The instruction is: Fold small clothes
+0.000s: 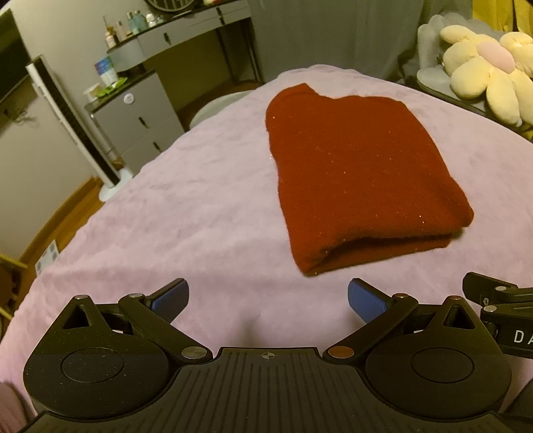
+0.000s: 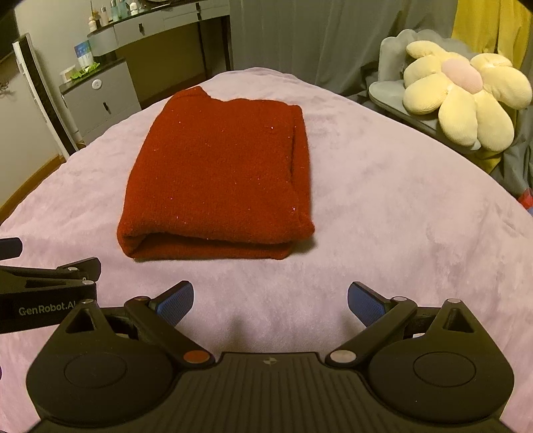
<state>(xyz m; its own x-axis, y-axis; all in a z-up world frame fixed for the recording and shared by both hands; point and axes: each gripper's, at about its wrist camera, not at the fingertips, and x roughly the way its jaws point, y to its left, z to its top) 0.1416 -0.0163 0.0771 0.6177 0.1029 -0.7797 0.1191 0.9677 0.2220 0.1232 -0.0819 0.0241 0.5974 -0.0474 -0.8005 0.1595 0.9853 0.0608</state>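
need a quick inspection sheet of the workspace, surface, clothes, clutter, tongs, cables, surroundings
surface: lilac plush blanket spread flat, a few soft creases
job's things: one dark red knit garment lying folded into a thick rectangle, folded edge toward the cameras, touched by neither tool
clutter: nothing seen on the blanket besides the garment
tongs: left tongs open and empty, short of the garment; right tongs open and empty, also short of it; the two sit side by side
cables: nothing seen
surroundings: yellow flower-shaped plush on a grey seat to the right; grey drawer unit and desk with bottles to the left; grey curtain behind
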